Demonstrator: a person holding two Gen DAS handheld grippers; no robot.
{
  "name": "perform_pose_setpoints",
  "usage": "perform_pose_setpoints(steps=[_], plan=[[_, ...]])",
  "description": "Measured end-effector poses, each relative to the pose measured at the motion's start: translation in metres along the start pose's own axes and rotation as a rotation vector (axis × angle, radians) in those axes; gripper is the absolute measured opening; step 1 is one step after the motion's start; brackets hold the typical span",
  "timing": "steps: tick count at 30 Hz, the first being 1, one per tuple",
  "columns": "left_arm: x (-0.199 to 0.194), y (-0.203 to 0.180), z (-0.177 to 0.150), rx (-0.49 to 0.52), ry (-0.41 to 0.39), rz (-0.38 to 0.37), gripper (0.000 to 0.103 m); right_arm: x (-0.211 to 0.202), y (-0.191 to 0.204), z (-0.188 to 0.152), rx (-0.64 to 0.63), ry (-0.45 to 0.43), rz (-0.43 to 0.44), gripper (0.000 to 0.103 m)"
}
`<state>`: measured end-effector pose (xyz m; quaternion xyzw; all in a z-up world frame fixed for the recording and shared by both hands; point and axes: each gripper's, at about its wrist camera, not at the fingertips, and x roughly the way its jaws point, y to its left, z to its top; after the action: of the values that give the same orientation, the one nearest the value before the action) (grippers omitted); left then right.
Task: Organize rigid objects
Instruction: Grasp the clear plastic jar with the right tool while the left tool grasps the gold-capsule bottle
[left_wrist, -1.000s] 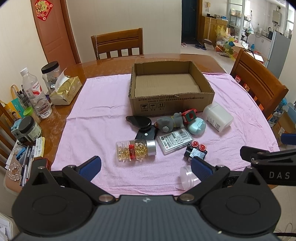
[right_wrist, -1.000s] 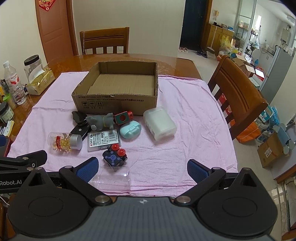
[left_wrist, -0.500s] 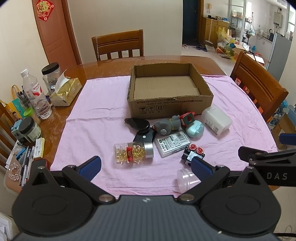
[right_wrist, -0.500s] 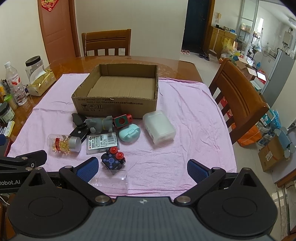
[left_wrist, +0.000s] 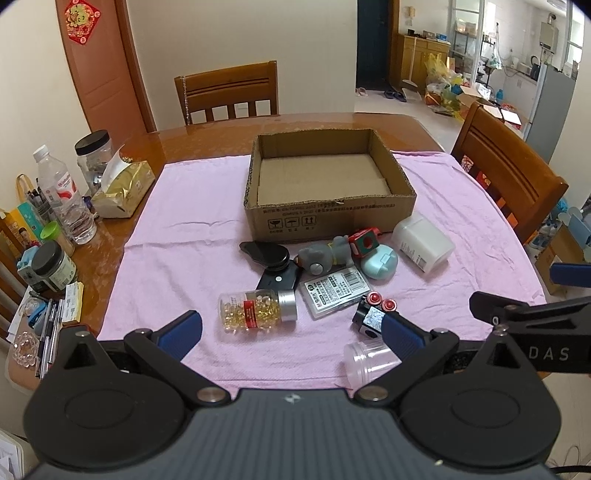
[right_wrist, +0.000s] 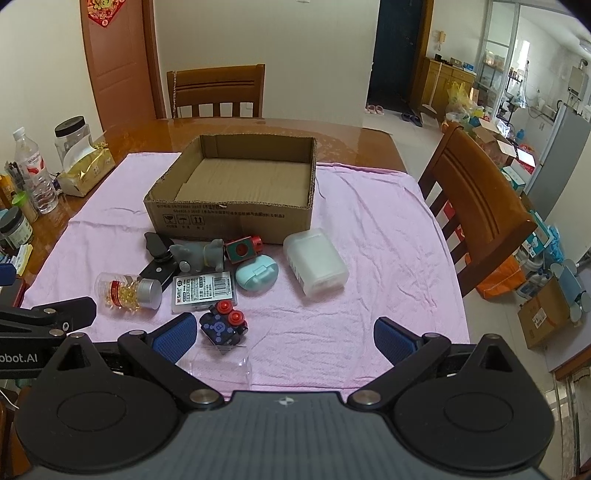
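Observation:
An empty cardboard box (left_wrist: 332, 218) (right_wrist: 229, 218) stands on the pink cloth. In front of it lie a pill bottle (left_wrist: 256, 310) (right_wrist: 127, 291), a black object (left_wrist: 267, 256), a grey toy (left_wrist: 321, 254) (right_wrist: 199, 254), a red cube (left_wrist: 364, 242) (right_wrist: 242, 249), a teal case (left_wrist: 380, 262) (right_wrist: 256, 277), a white container (left_wrist: 423, 243) (right_wrist: 314, 264), a labelled card case (left_wrist: 332, 290) (right_wrist: 203, 286), a dark cube with red knobs (left_wrist: 371, 315) (right_wrist: 223, 325) and a clear jar (left_wrist: 365, 362) (right_wrist: 221, 363). My left gripper (left_wrist: 291, 332) and right gripper (right_wrist: 282, 338) are open and empty near the front edge.
Bottles (left_wrist: 62, 195), jars (left_wrist: 92, 155), a tissue pack (left_wrist: 123, 188) and pens crowd the table's left side. Wooden chairs stand at the far side (left_wrist: 229, 92) and the right side (left_wrist: 509, 177). The other gripper's arm (left_wrist: 532, 314) shows at the right.
Both grippers have drawn back and up a little from the table, so the objects look slightly farther away. Nothing on the cloth has moved.

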<state>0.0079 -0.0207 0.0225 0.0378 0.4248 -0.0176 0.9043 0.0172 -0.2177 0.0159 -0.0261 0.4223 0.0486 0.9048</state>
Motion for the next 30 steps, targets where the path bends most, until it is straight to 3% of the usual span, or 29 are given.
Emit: perform_pose_setpoints(steps=[10,22,30], plan=[[0.027,0.015,-0.007,0.035,0.002,-0.041,0.102,0.014,0.007,-0.012,-0.031,-0.029,0.044,0.103],[0.068,0.042,-0.016,0.083,-0.023,-0.073,0.102,0.049,0.029,-0.046,-0.047,-0.010,0.173,0.103],[0.101,0.062,-0.028,0.109,0.016,-0.035,0.102,0.071,0.056,-0.070,-0.092,-0.032,0.123,0.103]])
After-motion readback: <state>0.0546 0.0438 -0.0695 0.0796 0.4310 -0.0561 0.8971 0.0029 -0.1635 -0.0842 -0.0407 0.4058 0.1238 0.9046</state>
